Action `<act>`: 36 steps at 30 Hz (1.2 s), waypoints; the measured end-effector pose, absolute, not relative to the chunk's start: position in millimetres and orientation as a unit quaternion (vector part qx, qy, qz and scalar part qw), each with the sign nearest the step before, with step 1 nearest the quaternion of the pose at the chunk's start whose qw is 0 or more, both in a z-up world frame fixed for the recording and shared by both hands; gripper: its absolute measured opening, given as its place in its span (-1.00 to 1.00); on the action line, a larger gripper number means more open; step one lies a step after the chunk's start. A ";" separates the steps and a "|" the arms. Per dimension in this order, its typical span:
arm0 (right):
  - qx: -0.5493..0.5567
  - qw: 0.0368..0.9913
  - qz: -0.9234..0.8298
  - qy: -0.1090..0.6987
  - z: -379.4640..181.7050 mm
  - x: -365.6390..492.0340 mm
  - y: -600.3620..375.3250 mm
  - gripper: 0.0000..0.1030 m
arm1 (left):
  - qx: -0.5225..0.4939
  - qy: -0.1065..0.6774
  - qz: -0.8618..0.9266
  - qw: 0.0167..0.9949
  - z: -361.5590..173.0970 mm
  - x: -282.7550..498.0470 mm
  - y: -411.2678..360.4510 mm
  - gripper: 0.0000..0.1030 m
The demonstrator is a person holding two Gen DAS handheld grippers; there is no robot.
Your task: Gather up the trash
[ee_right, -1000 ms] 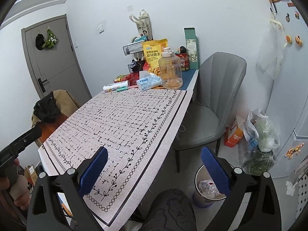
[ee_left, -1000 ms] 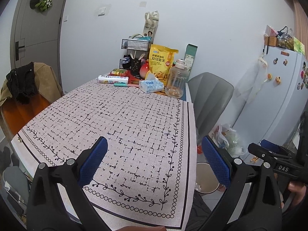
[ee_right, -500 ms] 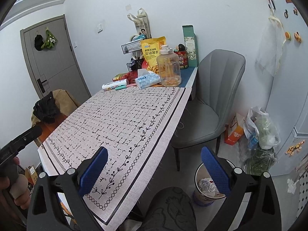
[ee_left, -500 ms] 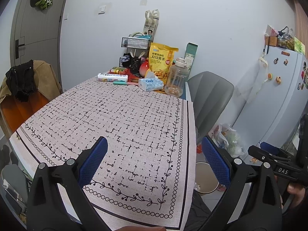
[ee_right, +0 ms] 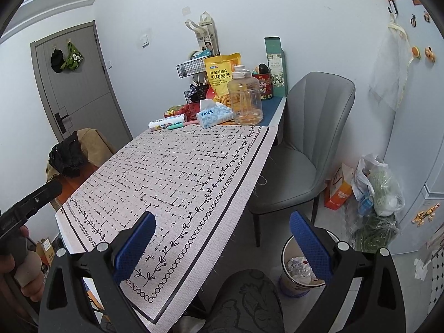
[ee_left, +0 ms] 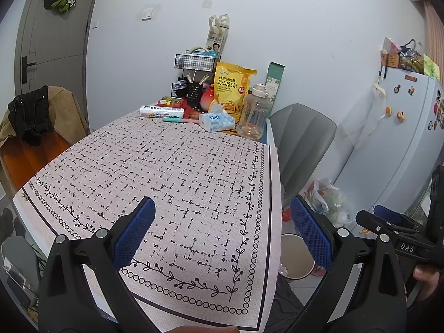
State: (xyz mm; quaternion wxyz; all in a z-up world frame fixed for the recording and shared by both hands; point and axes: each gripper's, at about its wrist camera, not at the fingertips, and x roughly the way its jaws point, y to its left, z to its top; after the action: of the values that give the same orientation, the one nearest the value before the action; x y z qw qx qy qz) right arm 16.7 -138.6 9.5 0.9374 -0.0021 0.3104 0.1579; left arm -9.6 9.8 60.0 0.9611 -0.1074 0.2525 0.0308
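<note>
Trash sits crumpled inside a round bin on the floor, beside the near right corner of the table and in front of the grey chair. Left wrist view catches only the bin's rim and pale inside, past the table edge.

Left gripper: jaws spread wide, blue pads apart, nothing between them. Held above the near end of the patterned tablecloth.

Right gripper: jaws likewise spread wide, nothing held. One pad over the cloth's near right corner, the other in line with the bin below. Its body also shows at the right edge of the left wrist view, a fingertip under it.

Tablecloth bare across the middle and near end. Far end by the wall is crowded: clear water jug, yellow snack bag, tissue pack, white roll lying on its side, a pen just beside the roll, wire rack behind.

Floor right of the chair: orange carton, plastic bags of greens against the fridge. Chair at left with clothes draped over its back. Grey door beyond, hats on hooks.
</note>
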 end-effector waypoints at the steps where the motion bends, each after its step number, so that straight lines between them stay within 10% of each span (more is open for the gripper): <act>1: -0.003 0.937 0.158 0.310 9.3 16.0 -138.0 0.85 | -0.107 0.253 0.031 0.961 60.1 -9.6 9.6 0.88; 36: 0.004 0.937 0.153 0.315 5.8 17.0 -139.7 0.85 | -0.108 0.258 0.029 0.960 53.7 -7.4 2.1 0.88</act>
State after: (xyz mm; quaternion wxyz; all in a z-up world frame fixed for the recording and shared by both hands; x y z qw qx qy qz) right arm 17.0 -139.7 5.8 0.9365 0.0035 0.3153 0.1533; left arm -7.4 2.1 53.7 0.9596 -0.1084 0.2579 0.0286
